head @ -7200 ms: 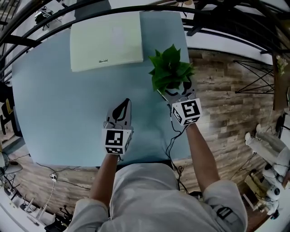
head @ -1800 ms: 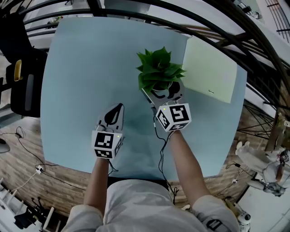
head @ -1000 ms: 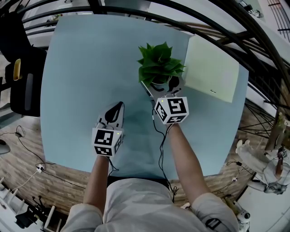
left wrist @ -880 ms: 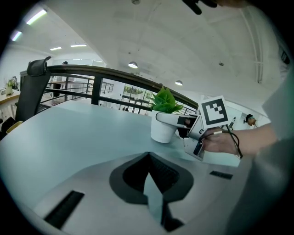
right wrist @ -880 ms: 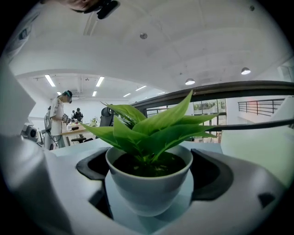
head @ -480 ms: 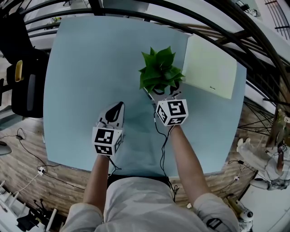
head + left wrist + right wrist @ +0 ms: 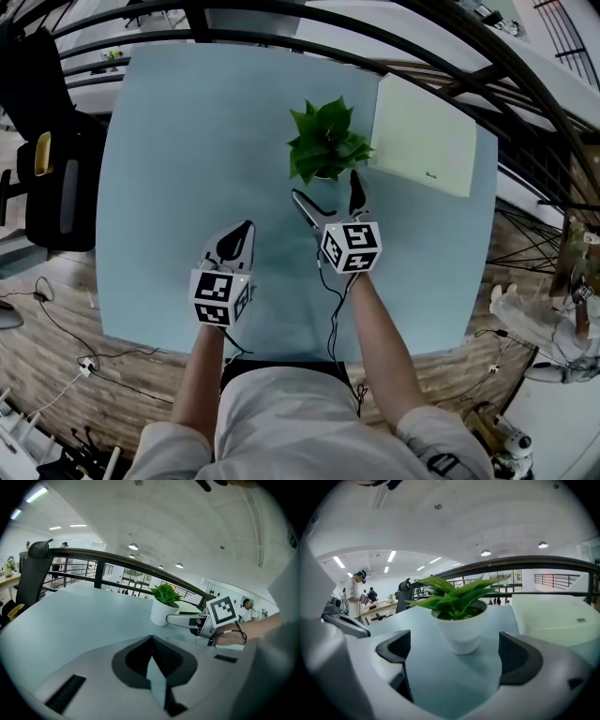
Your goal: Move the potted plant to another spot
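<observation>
My shirt (image 7: 291, 412): light grey, short sleeves, forearms bare. Left gripper (image 7: 247, 228): pale grey shell, black pads, black-and-white marker cube (image 7: 220, 296) at its rear.

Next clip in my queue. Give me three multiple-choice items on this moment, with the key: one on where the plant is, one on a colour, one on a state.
1. Where does the potted plant stand?
A. On the blue table, beside the pale green board
B. On the wooden floor
C. On the black chair

2. What colour is the pot?
A. Black
B. White
C. Red

3. How is the pot?
A. Lifted in a gripper
B. Lying on its side
C. Upright on the table, untouched

Key:
1 A: the head view shows it on the table, next to the board.
2 B: the right gripper view shows a white pot.
3 C: the right gripper has its jaws opening, and the pot stands free ahead of their pads.
</observation>
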{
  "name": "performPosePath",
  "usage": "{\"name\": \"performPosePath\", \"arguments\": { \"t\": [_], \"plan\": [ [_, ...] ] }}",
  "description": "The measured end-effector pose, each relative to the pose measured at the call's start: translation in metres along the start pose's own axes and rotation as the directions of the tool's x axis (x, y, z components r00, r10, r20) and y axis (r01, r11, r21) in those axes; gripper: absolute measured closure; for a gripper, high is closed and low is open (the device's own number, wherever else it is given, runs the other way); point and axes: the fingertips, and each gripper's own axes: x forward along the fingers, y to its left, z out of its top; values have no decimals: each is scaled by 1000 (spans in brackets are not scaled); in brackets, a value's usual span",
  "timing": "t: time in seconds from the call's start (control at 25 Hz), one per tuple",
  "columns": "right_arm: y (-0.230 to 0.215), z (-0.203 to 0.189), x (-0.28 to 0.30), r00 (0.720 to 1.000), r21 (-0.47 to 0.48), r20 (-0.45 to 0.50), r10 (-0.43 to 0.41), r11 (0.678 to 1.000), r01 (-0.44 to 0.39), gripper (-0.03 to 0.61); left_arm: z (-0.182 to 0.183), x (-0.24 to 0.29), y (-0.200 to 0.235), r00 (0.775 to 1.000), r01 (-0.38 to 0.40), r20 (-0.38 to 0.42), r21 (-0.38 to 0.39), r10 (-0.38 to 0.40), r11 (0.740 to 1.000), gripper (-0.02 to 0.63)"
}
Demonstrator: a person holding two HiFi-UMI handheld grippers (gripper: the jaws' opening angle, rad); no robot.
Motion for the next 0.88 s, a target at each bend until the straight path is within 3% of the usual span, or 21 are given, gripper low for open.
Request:
{"name": "performPosePath", "arguments": {
  "t": [0.16,0.28,0.4,0.48,0.88],
  "plan": [
    [-1,-21,-33,996,-91,-68,-63,994,57,8,2,-13,-15,998,57,-28,39,-56,998,601],
    [-10,-19,-64,982,-232,-85,-167,962,144,37,8,-15,-31,992,117,-45,90,-114,989,601],
    [-7,-22,-97,959,-373,-92,-270,902,218,370,9,-17,-48,986,160,-63,127,-153,979,601],
    [0,-20,-113,956,-411,-83,-281,883,224,407,12,-17,-60,982,185,-68,157,-177,970,601],
    [-8,-16,-185,937,-237,-42,-347,915,328,547,15,-17,-130,967,254,-69,225,-245,941,601]
  ]
}}
